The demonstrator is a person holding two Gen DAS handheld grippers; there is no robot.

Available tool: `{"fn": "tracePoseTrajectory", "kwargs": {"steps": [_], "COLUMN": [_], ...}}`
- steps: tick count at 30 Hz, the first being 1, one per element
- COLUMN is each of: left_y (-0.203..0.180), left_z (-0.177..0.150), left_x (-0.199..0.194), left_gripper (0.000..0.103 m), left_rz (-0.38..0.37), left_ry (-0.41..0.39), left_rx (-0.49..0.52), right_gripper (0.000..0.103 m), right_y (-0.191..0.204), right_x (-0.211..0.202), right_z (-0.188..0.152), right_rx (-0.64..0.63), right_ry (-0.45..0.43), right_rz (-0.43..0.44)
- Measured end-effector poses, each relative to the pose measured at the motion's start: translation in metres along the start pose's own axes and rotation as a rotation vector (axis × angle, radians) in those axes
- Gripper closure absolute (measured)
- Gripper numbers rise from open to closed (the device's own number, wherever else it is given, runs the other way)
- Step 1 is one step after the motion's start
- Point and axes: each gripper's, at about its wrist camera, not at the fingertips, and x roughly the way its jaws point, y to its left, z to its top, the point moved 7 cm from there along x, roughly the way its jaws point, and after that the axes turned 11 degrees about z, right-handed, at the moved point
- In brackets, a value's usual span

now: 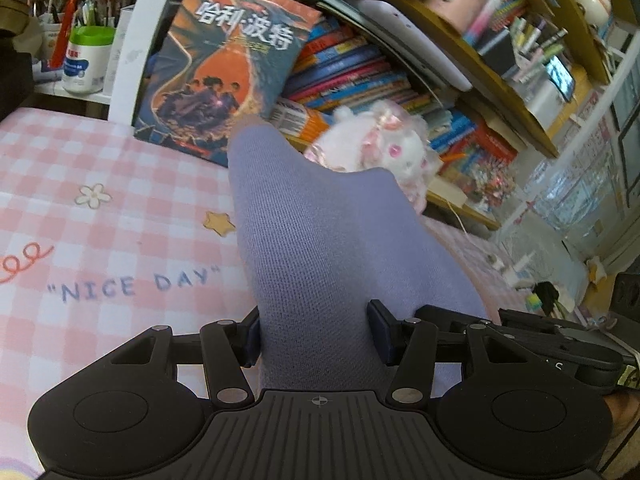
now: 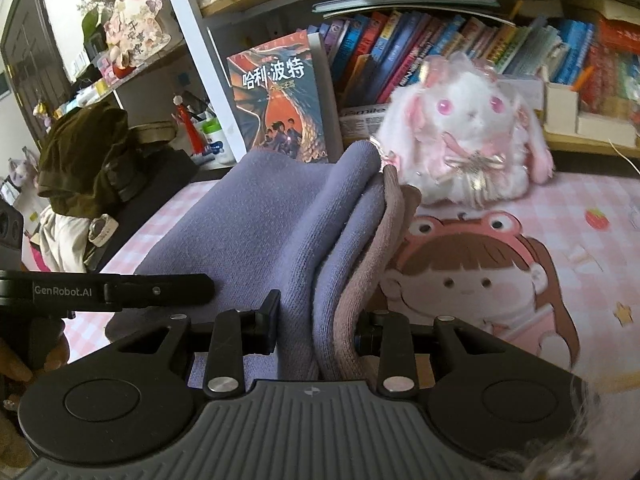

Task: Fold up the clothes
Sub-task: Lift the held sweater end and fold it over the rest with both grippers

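A purple knit garment (image 1: 320, 240) is lifted above the pink checked sheet (image 1: 100, 220). In the left wrist view it fills the gap between the pads of my left gripper (image 1: 316, 332), which is shut on it. In the right wrist view the same garment (image 2: 260, 220) hangs in folds with a mauve-pink layer (image 2: 376, 248) on its right side. Both layers are pinched in my right gripper (image 2: 316, 324), which is shut on them. The cloth spans from one gripper to the other. The left gripper's black body (image 2: 120, 290) shows at the left of the right wrist view.
A white and pink plush rabbit (image 2: 464, 136) sits on the sheet just beyond the garment. Behind it a large book (image 2: 280, 100) leans against a packed bookshelf (image 2: 440, 40). Dark clothes (image 2: 84, 152) are heaped at the left. A cartoon girl print (image 2: 472, 272) covers the sheet at right.
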Motion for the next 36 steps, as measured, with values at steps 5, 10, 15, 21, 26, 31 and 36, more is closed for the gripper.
{"fn": "tracePoseTrajectory", "kwargs": {"steps": [5,10,15,21,26,31,36], "left_y": [0.018,0.034,0.047,0.058,0.063,0.069,0.069], "left_z": [0.019,0.034,0.043,0.046,0.044,0.037,0.036], "left_x": [0.018,0.035,0.052,0.068,0.078,0.085,0.082], "left_gripper": [0.051,0.051,0.051,0.051,0.051,0.044,0.040], "left_rz": [0.006,0.018,0.027,0.035,0.047,0.058,0.088], "left_ry": [-0.003,-0.002,0.009,0.030,0.047,0.072,0.064], "left_rx": [-0.009,-0.016,-0.026,-0.035,-0.040,-0.053,-0.039], "right_gripper": [0.073,0.074,0.073,0.073,0.073,0.067,0.051], "right_y": [-0.003,-0.009,-0.017,-0.027,-0.034,-0.044,-0.049], "right_x": [0.028,0.055,0.079,0.101,0.113,0.122,0.122], "right_z": [0.016,0.029,0.038,0.041,0.038,0.031,0.028], "right_rx": [-0.004,0.000,0.014,0.030,0.051,0.092,0.109], "right_ry": [0.006,0.006,0.014,0.034,0.041,0.049,0.050], "right_rz": [-0.009,-0.004,0.002,0.012,0.020,0.015,-0.011]}}
